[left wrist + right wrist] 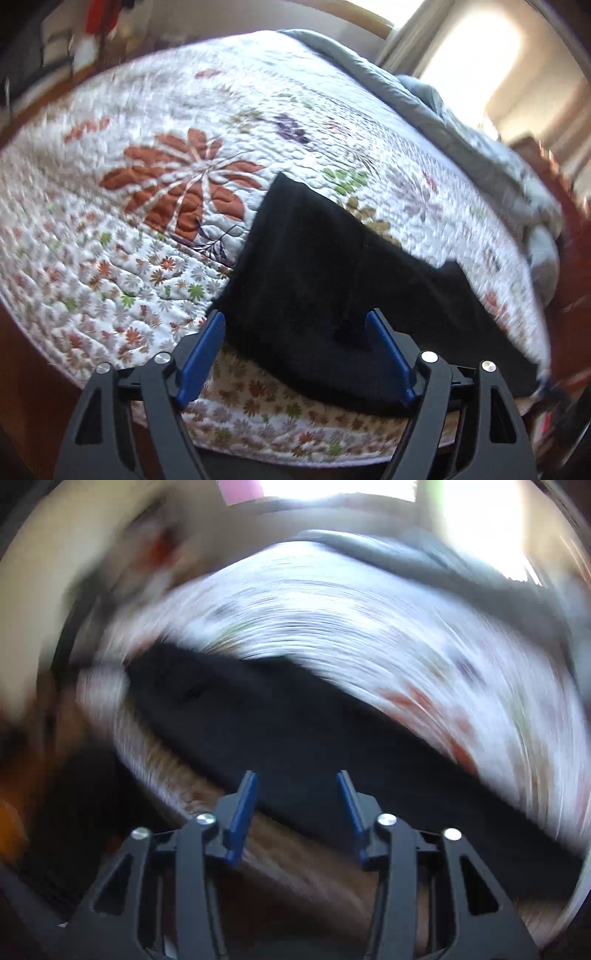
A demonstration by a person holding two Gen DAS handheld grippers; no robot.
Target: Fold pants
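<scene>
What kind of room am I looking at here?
Most likely a bedroom. A bed with a flowered quilt fills the view, a grey blanket lies bunched along its far edge, and black pants are laid out on it near a bright curtained window.

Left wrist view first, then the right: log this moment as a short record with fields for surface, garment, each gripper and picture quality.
surface: bed under a white floral quilt
garment: black pants, lying on the quilt near its front edge, partly folded by the look of the outline
left gripper: open wide above the pants, pads pressing nothing
right gripper: open, nothing between the pads, black fabric beyond them
other bedding: grey blanket along the far side
picture quality: left view slightly soft; right view heavily motion-blurred
</scene>
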